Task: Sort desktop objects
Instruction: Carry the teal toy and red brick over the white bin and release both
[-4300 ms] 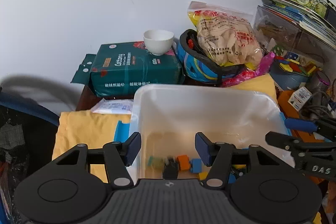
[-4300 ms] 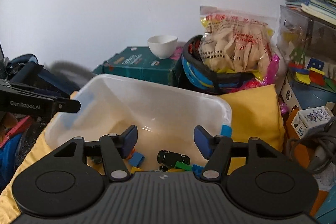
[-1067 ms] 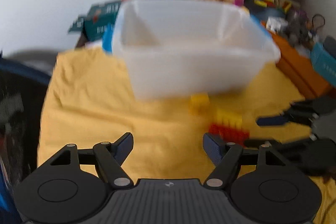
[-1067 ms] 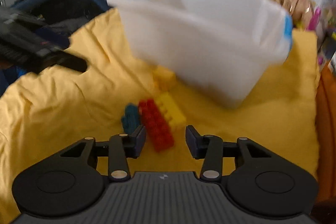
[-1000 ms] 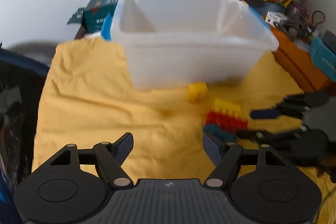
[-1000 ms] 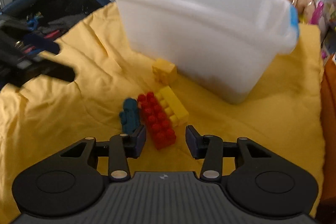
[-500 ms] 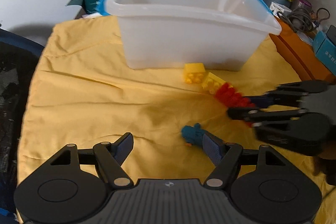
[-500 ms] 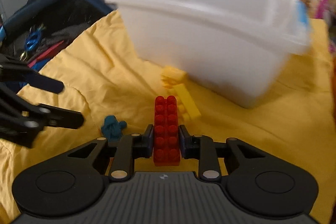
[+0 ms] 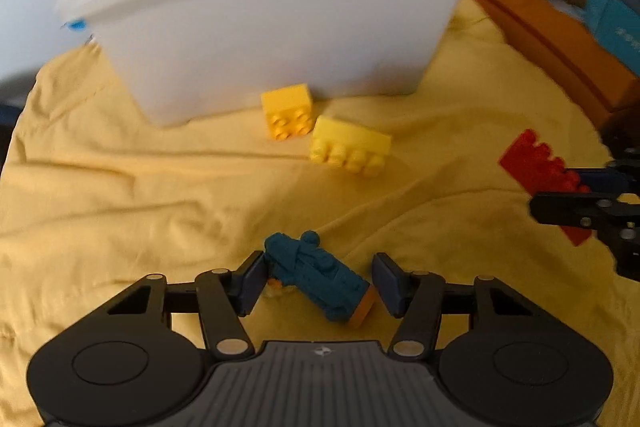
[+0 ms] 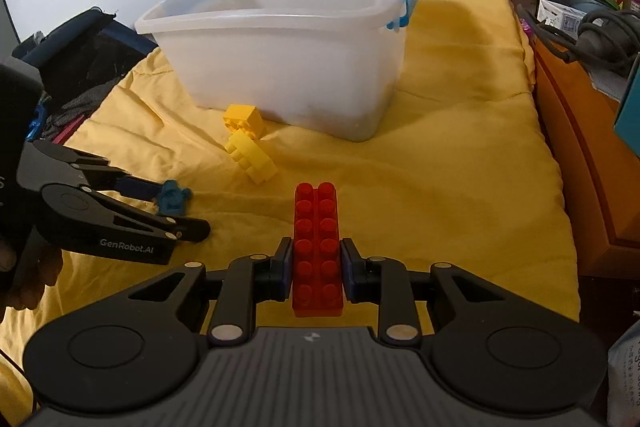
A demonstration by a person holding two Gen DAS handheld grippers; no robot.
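The left gripper (image 9: 318, 283) hangs low over the yellow cloth (image 9: 120, 195) with its jaws closing, and the teal toy figure (image 9: 320, 277) lies between them. The left pad looks to be at the figure's head end, while a gap shows at the right pad, so it is not yet gripped. The figure lies on the cloth with its long axis slanted across the jaw gap, head toward the left pad, its orange-tipped end toward the right and nearer the camera. Because of that slant, the closing pads will likely meet it corner to corner and may twist it, not clamp it flat.

The right gripper (image 10: 316, 273) is clenched on the red brick (image 10: 318, 247), a long two-row studded block held by its long sides, and it points ahead toward the white plastic bin (image 10: 280, 67). The brick seems lifted off the cloth.

Two yellow bricks (image 9: 320, 131) lie loose just in front of the bin's near wall, between both grippers and the bin; from this view the left hand seems the nearer one to them.

The cloth is soft and creased, so small pieces may sit tilted. An orange box (image 10: 576, 147) borders it on the right; bags, books and cables crowd the back by a white wall.
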